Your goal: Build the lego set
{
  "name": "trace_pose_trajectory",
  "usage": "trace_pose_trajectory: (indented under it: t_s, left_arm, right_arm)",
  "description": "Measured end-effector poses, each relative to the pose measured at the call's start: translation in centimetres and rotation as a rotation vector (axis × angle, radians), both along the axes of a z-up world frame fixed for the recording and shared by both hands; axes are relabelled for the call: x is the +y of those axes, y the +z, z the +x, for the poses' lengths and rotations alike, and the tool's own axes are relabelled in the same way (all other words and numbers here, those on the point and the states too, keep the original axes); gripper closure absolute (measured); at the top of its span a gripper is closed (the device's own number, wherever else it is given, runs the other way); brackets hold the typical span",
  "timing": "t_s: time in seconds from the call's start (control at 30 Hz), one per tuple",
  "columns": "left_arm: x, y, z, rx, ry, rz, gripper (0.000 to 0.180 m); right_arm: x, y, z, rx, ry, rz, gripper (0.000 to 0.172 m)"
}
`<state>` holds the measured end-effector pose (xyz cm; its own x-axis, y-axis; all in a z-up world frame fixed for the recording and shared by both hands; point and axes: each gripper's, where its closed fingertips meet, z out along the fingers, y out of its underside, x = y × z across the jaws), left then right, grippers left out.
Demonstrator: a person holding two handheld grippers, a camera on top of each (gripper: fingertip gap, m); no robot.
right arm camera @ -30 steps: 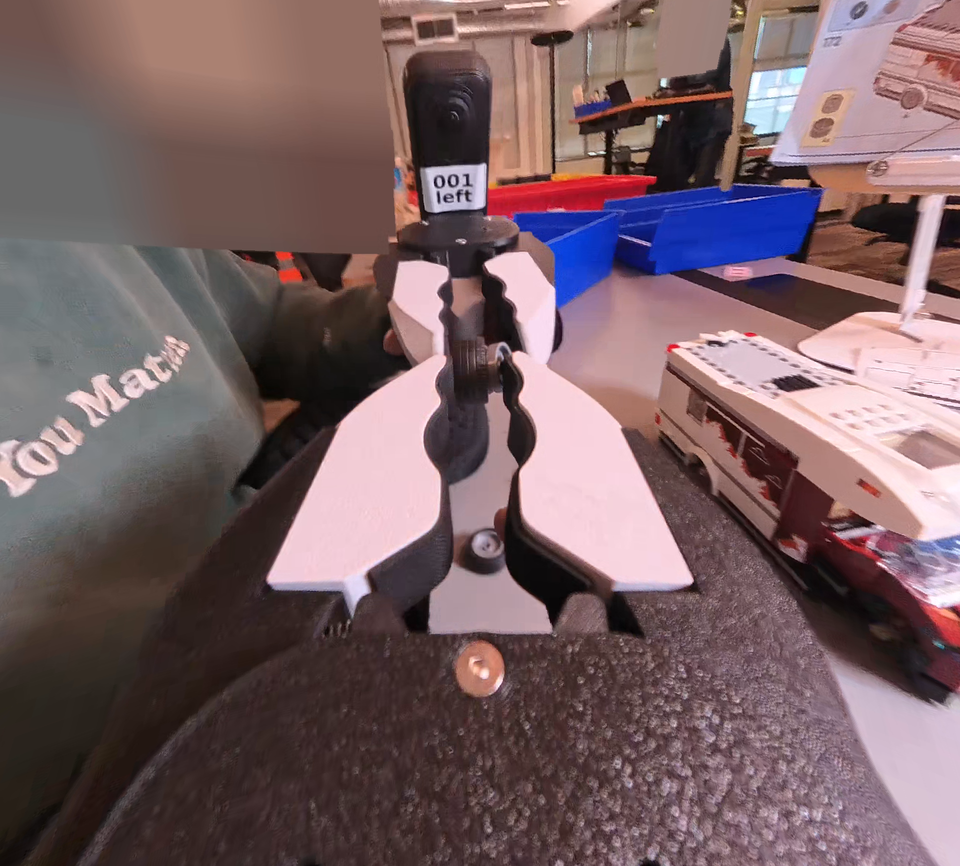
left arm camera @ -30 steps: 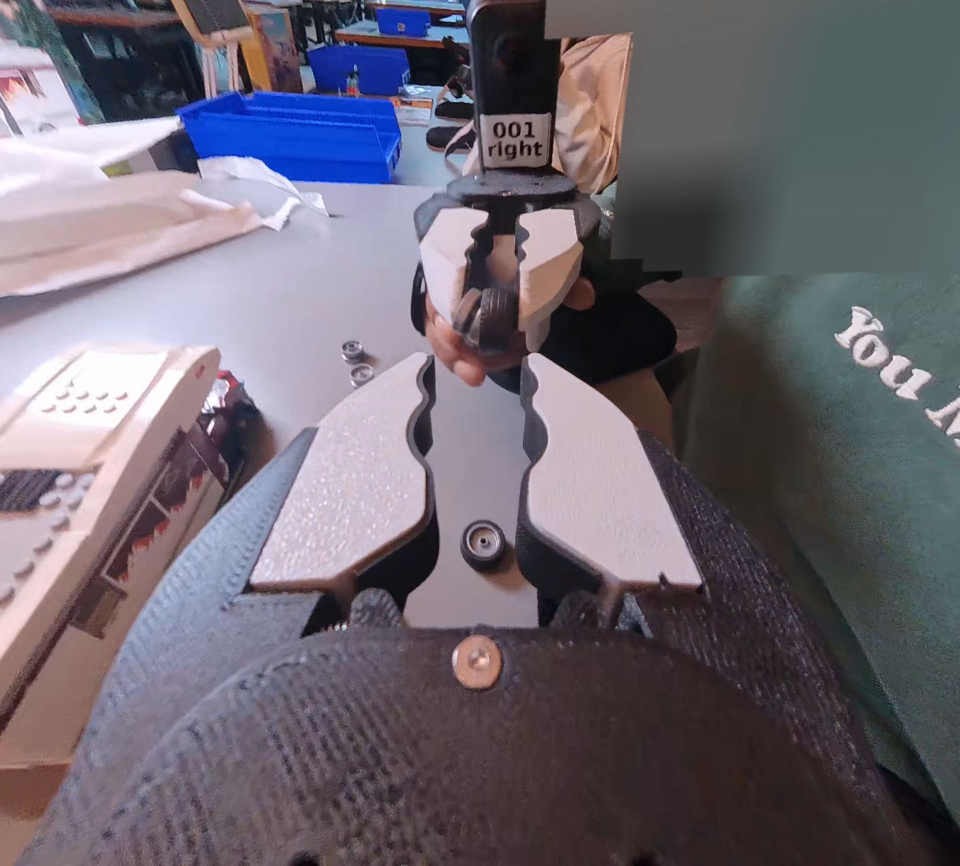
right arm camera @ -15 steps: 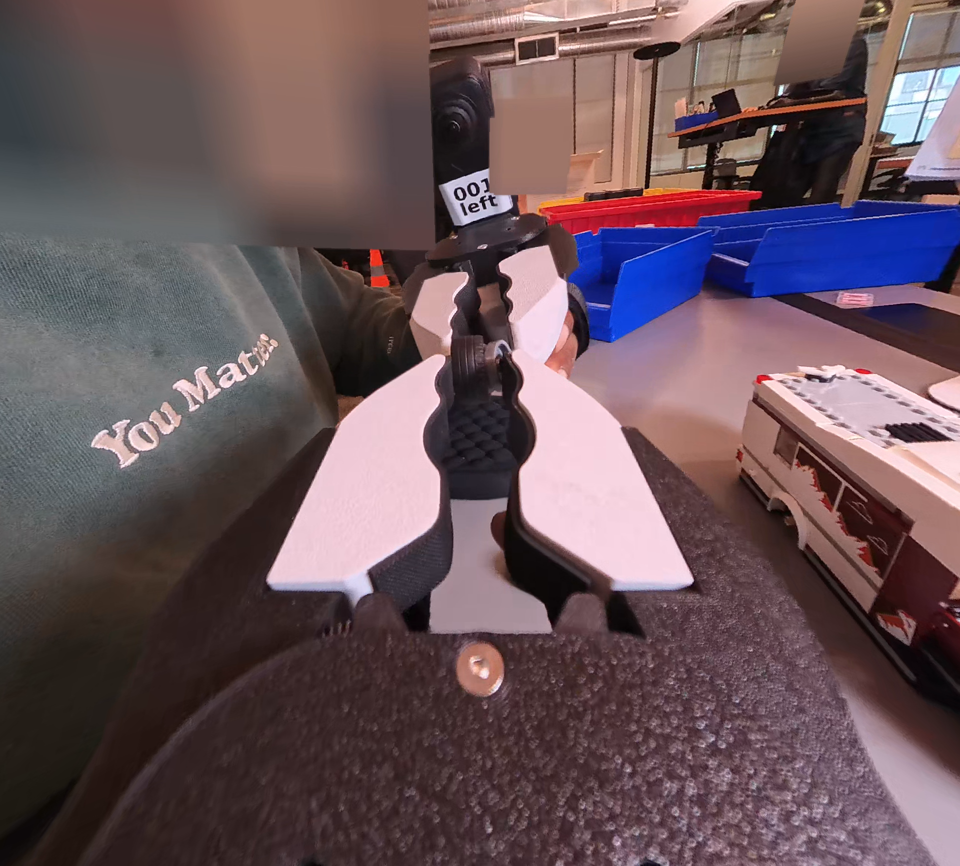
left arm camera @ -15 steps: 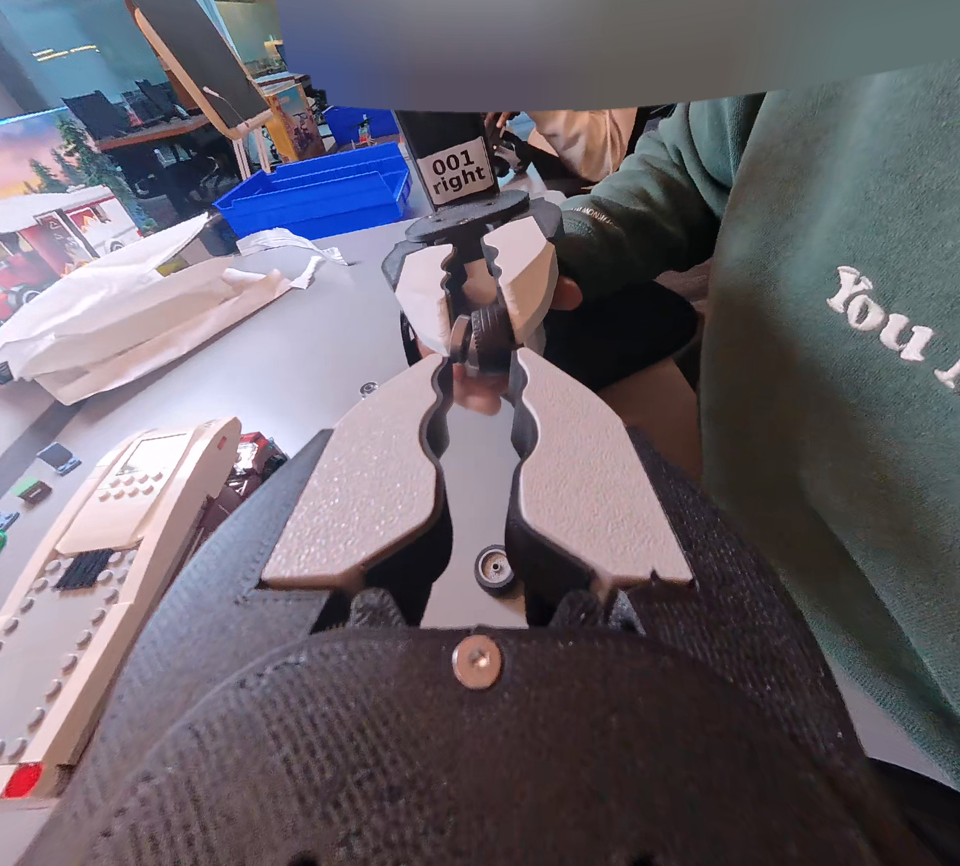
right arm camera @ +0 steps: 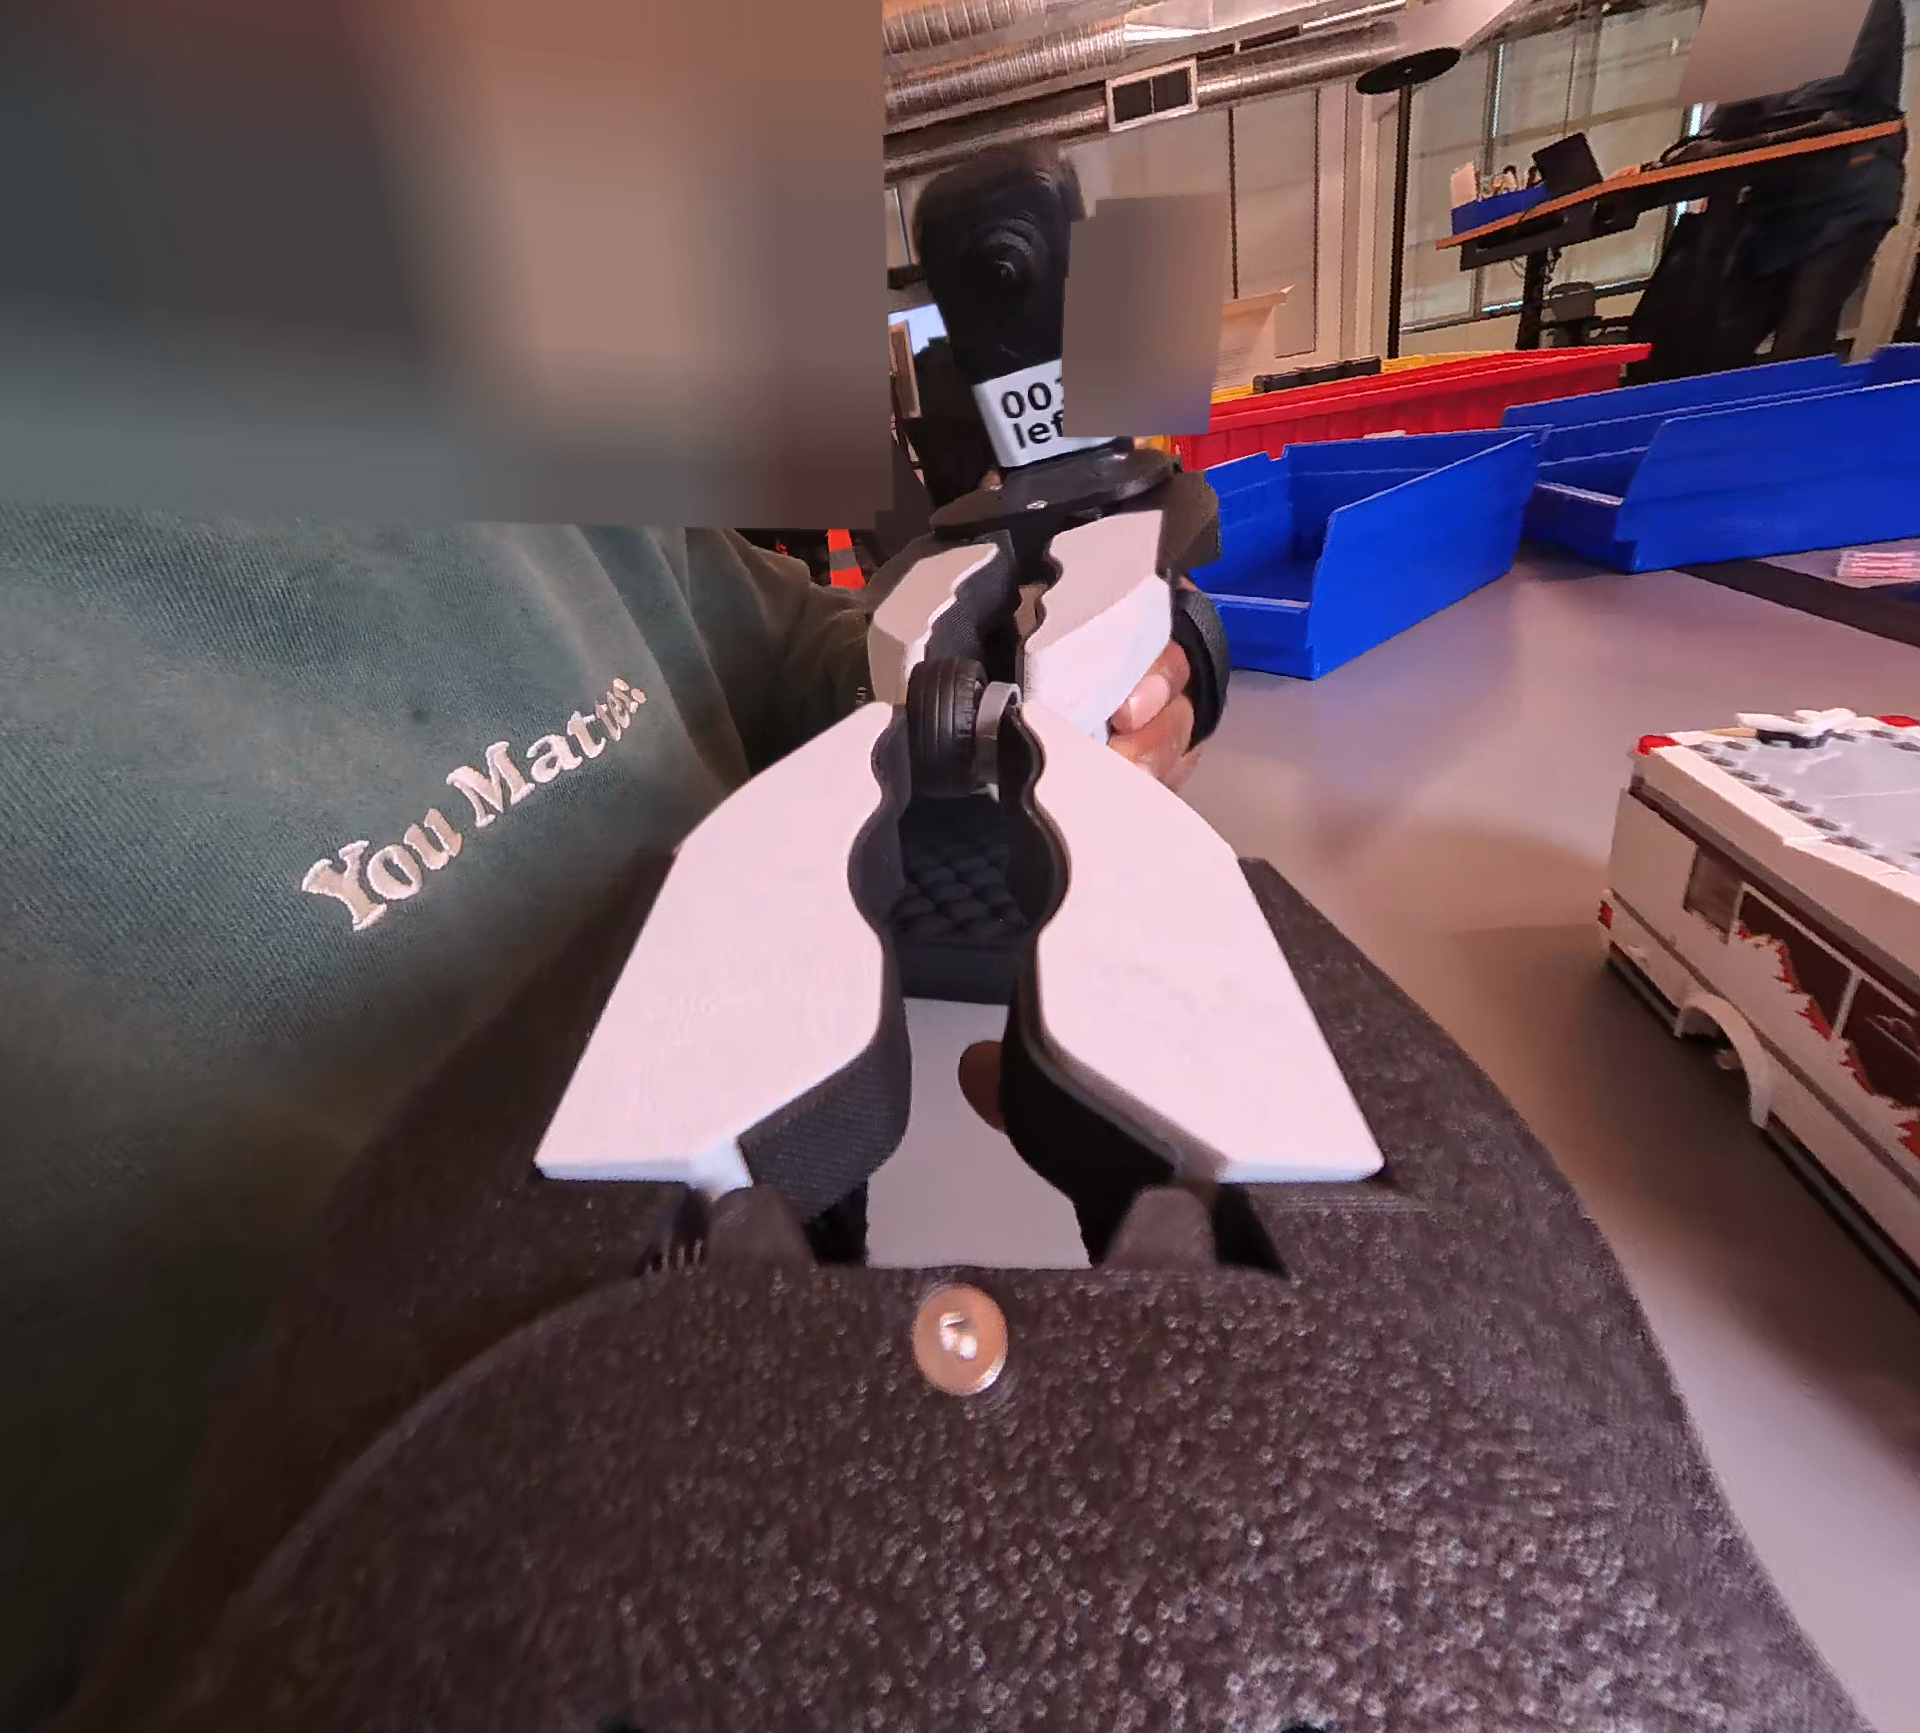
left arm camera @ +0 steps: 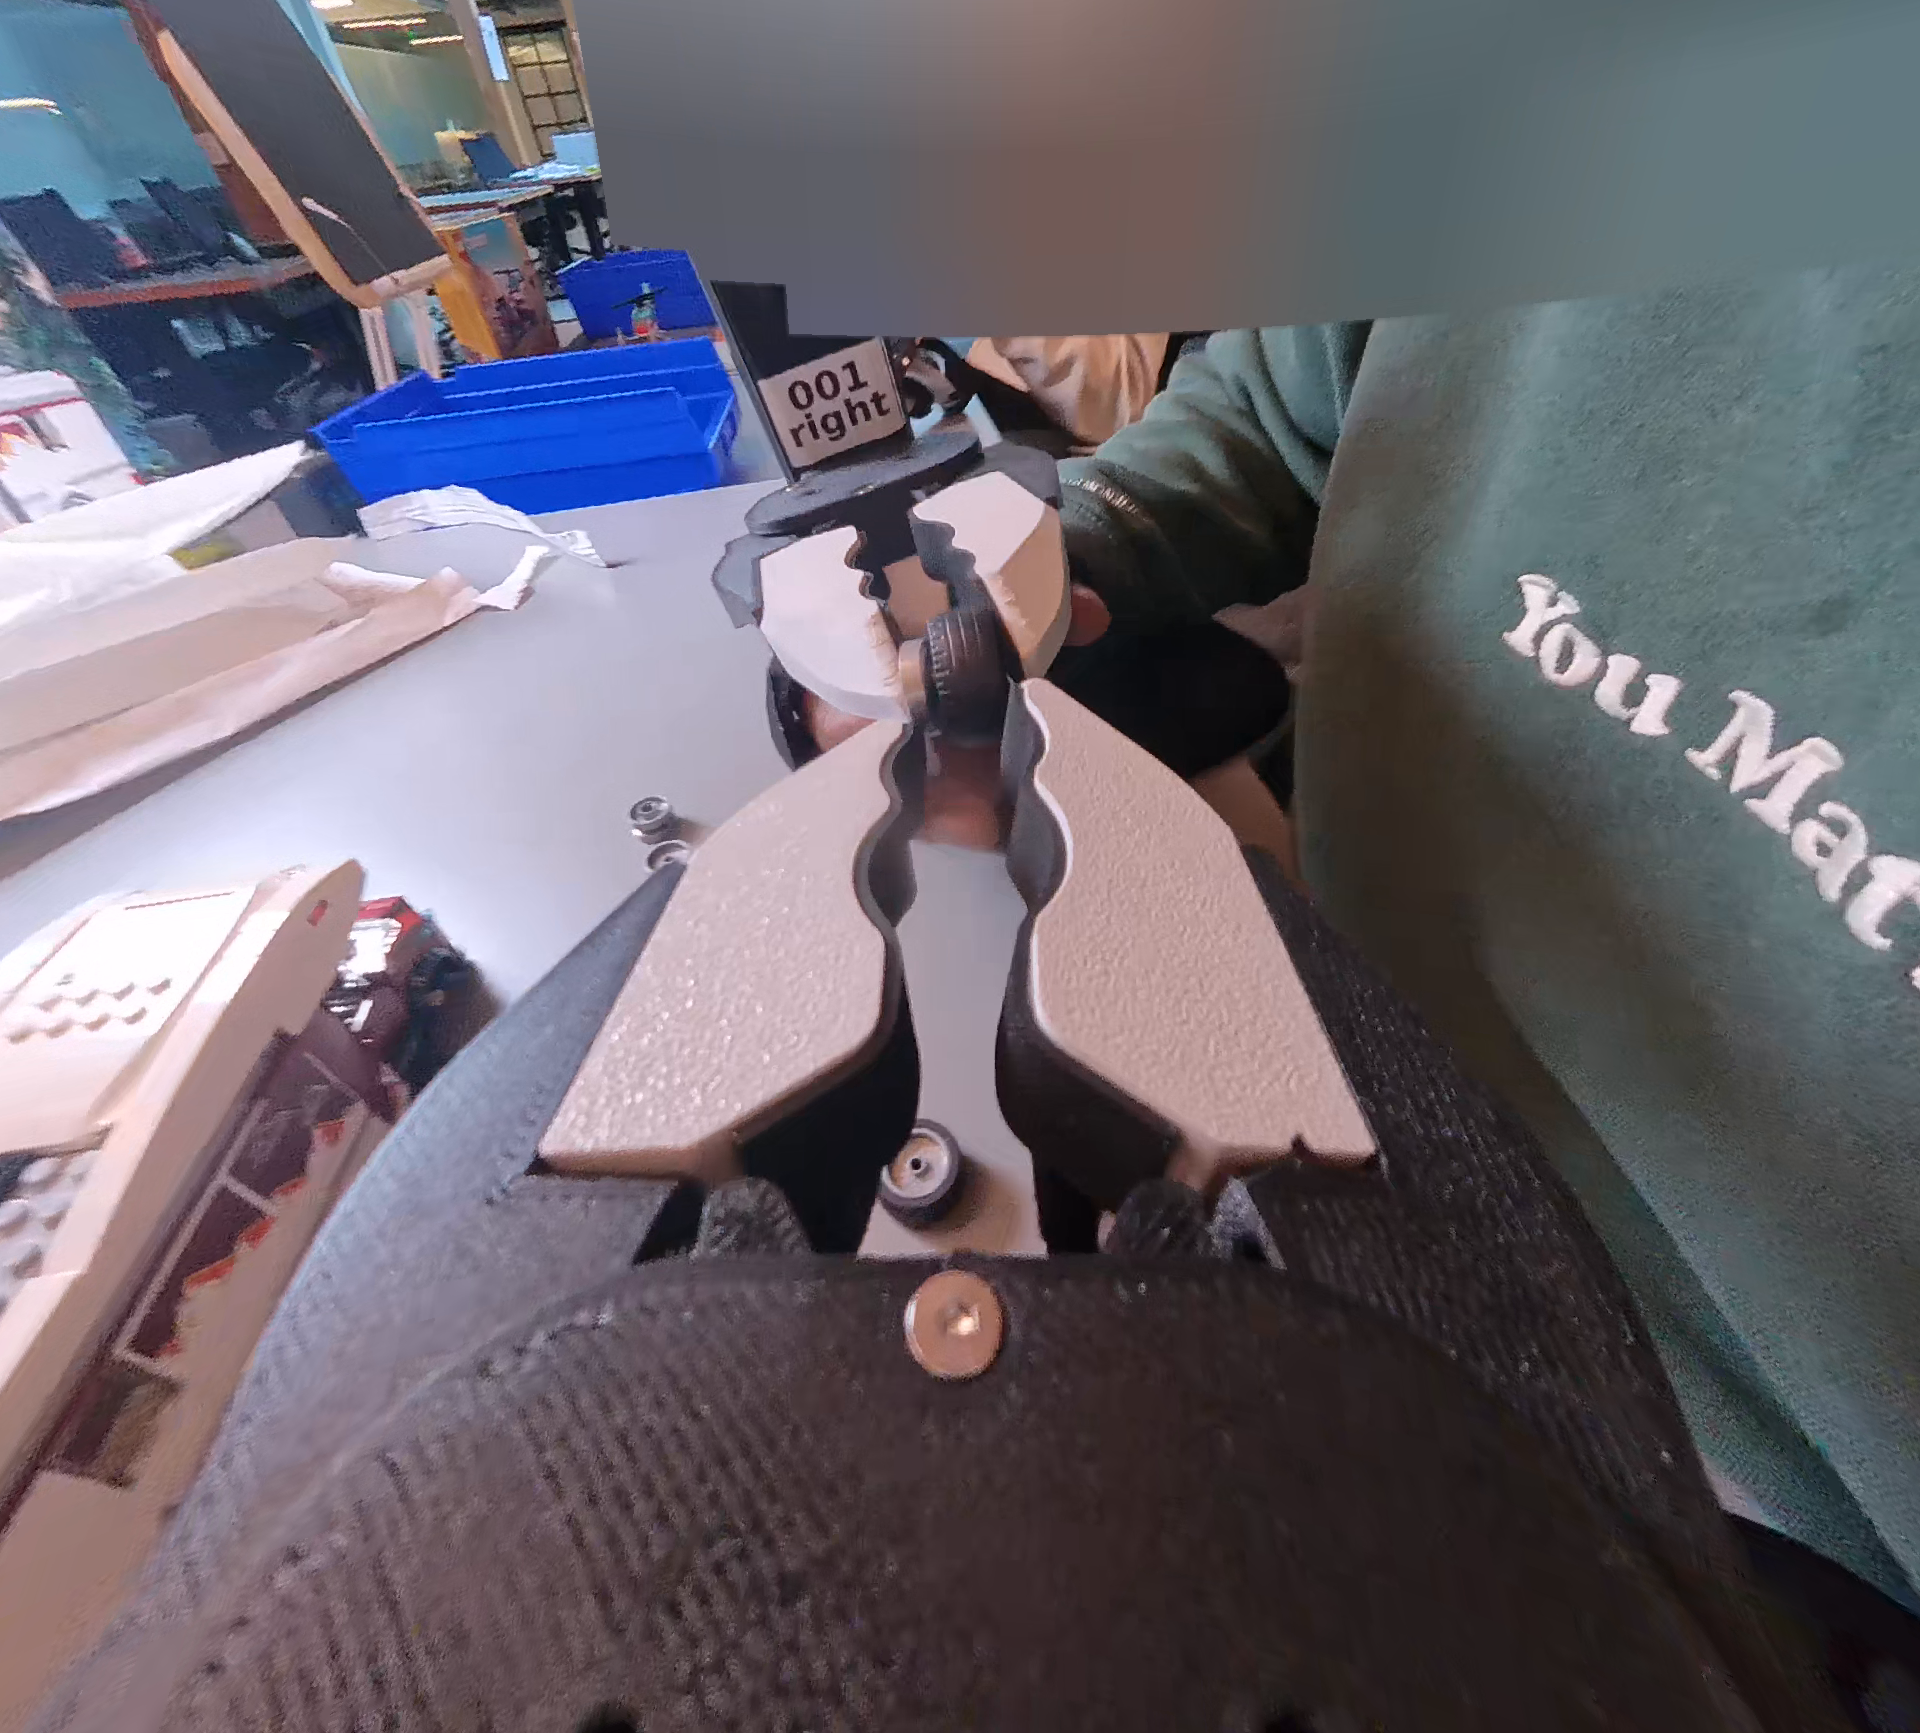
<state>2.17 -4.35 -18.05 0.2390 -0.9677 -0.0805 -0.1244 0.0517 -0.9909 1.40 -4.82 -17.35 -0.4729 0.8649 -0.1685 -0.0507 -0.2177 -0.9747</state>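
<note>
Black toy wheel pinched at tips of both right gripper and left gripper

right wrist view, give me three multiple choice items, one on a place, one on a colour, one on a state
1. Where is the white and dark red toy brick camper van? A on the grey table B in a blue bin C in the tongs
2. Colour of the small ribbed rubber toy wheel at the right tongs? A red B black C white
3. The right tongs are: A wide open and bare B closed on the wheel C out of view
A, it stands on the tabletop; B, its tyre is black; B, both fingertips press it.
</note>
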Motion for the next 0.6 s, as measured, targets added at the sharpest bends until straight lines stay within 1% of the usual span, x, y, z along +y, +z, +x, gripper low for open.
trace_pose_trajectory:
  t_s: [0.1,0.2,0.27,0.3,0.33,0.4,0.43,0.47,0.5,0.6]
  left_arm:
    - [-0.5,0.0,0.1,-0.071,-0.063,-0.083,0.165]
    - [-0.7,0.1,0.2,-0.171,-0.129,-0.204,0.165]
    - [0.4,0.0,0.0,-0.242,-0.094,-0.286,0.163]
    - [0.8,-0.3,-0.1,-0.247,-0.08,-0.311,0.163]
    - [1.2,-0.6,-0.3,-0.224,-0.06,-0.316,0.163]
    - [1.8,-0.7,-0.4,-0.192,-0.009,-0.272,0.162]
    - [1.9,-0.6,-0.5,-0.191,0.001,-0.259,0.158]
    - [1.8,-0.4,-0.5,-0.192,0.005,-0.248,0.156]
    - [1.6,-0.2,-0.6,-0.194,-0.004,-0.242,0.159]
    - [1.3,-0.2,-0.5,-0.187,-0.014,-0.228,0.159]
  right_arm:
    - [-0.4,-0.1,0.1,-0.008,0.018,0.012,0.156]
    - [-0.4,0.0,0.1,-0.019,0.051,-0.04,0.156]
    - [0.8,-0.2,-0.2,-0.041,-0.002,-0.074,0.156]
    - [1.2,-0.5,-0.3,-0.065,-0.012,-0.088,0.155]
    - [1.7,-0.7,-0.5,-0.081,-0.035,-0.089,0.155]
    - [2.1,-0.8,-0.6,-0.078,-0.07,-0.055,0.155]
    - [2.0,-0.7,-0.6,-0.077,-0.073,-0.029,0.155]
    - [1.8,-0.9,-0.7,-0.083,-0.076,0.011,0.155]
    - [1.6,-1.1,-0.7,-0.085,-0.084,0.054,0.155]
    - [1.3,-1.3,-0.7,-0.078,-0.106,0.145,0.155]
